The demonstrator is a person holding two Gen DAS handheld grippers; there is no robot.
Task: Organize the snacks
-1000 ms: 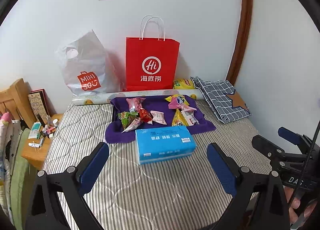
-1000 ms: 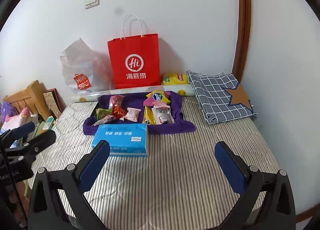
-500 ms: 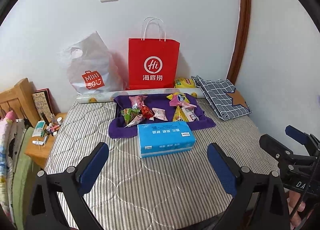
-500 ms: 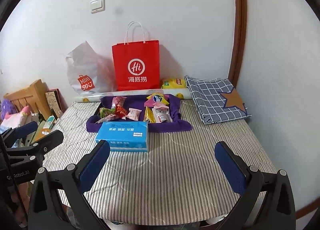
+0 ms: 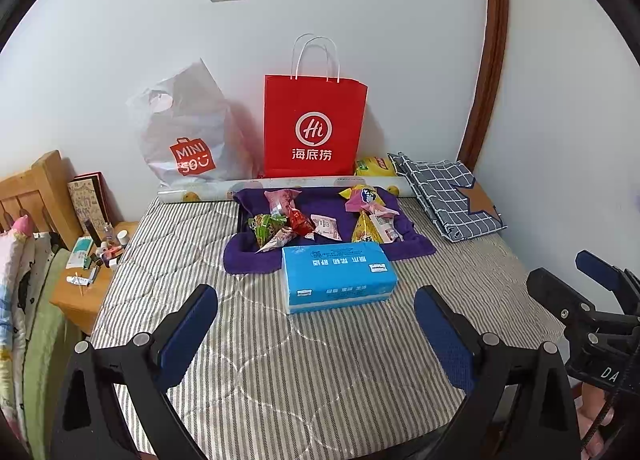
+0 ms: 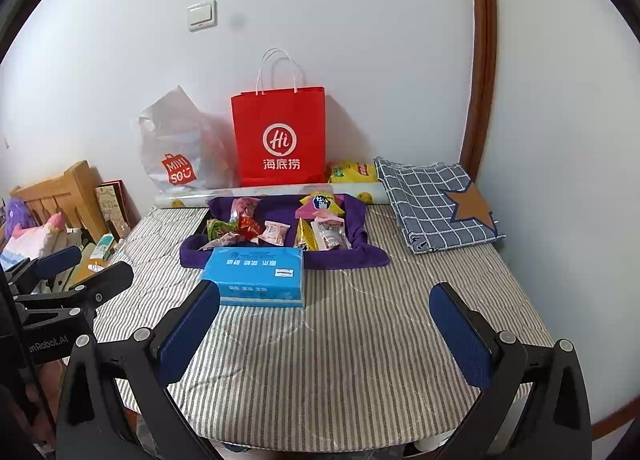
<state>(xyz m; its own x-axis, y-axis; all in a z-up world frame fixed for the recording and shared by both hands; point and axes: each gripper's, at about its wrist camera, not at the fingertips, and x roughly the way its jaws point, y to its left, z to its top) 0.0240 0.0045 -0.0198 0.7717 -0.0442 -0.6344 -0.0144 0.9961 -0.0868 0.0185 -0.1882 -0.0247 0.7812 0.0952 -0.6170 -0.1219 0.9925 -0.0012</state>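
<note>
Striped bed (image 5: 320,372) carries all items. Red paper bag (image 5: 315,126) at 12 o'clock against the wall. Blue tissue pack (image 5: 338,276) at centre. Snacks (image 5: 296,222) on purple cloth (image 5: 412,246), just behind the pack. Left tool (image 5: 316,334) and right tool (image 6: 325,334) both wide, empty, at 6 o'clock.

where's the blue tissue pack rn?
In both wrist views the blue tissue pack lies on the striped mattress, centre, against the near edge of the purple cloth that holds the snacks.
</note>
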